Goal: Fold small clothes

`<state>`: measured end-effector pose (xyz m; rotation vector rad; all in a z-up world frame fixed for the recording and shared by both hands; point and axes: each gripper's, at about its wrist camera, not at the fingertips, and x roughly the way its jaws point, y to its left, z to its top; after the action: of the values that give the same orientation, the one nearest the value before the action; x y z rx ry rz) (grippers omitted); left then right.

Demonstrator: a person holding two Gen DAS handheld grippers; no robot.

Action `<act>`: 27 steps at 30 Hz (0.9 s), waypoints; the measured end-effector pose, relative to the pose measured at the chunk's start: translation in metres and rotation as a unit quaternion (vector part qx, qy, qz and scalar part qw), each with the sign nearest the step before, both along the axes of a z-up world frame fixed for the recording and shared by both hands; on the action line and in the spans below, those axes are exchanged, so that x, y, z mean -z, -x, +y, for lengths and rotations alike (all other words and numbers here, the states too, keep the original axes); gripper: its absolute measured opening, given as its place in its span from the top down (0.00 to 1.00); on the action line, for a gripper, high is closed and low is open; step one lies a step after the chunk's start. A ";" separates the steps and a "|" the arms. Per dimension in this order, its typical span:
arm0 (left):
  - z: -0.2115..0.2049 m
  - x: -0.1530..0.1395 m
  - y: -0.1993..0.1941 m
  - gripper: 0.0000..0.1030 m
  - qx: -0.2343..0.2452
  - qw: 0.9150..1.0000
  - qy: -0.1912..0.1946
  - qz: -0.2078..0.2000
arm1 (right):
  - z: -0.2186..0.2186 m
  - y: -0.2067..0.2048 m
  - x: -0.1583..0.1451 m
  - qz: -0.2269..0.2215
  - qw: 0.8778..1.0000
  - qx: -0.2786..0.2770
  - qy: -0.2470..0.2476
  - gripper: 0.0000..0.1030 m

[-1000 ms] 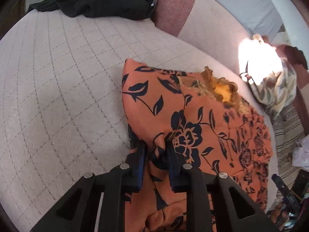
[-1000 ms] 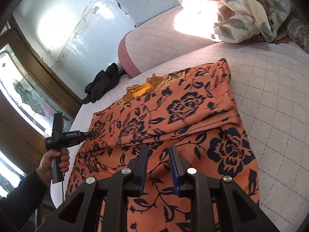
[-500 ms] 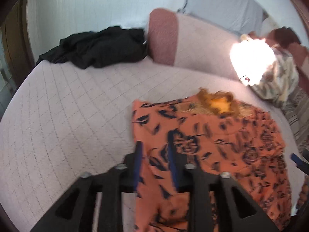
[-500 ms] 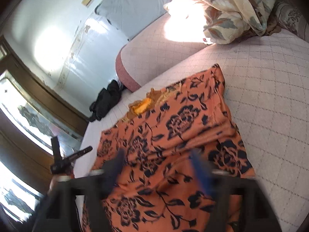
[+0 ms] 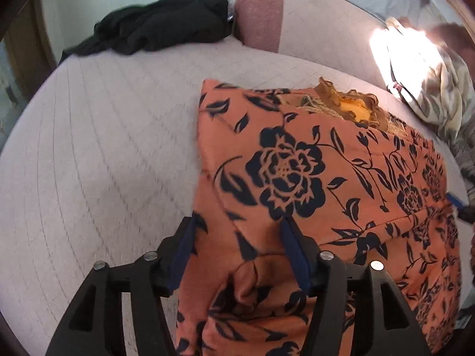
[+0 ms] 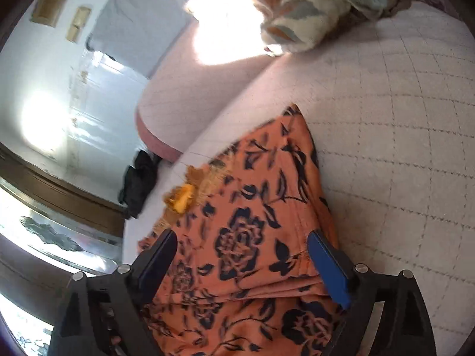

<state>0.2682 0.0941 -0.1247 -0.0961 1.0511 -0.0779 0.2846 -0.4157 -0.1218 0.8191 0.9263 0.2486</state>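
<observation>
I have both the left hand-held gripper (image 5: 237,249) and right hand-held gripper (image 6: 242,262) spread wide, holding nothing, over the orange floral garment (image 5: 311,178) lying folded on the bed (image 5: 98,148). Closing carelessly could catch one layer only and drag the fold open.

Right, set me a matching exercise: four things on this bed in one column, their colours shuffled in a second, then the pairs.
Things:
1. floral garment
2. crumpled clothing by the wall
3. bolster end
4. quilted bedcover

Colours:
A. black
B. pale pinkish white
C. orange with dark navy flowers
D. dusty rose

Pairs: 1-C, 2-A, 3-D, 4-B
</observation>
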 end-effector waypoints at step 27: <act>0.057 -0.012 0.293 0.28 -0.041 0.995 0.096 0.007 | -0.018 0.287 0.000 0.122 0.983 -0.076 0.113 0.25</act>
<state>-0.0252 0.1513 -0.1124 -0.3135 1.0503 -0.1034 -0.0029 -0.4339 -0.1219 0.5781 1.2265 0.1725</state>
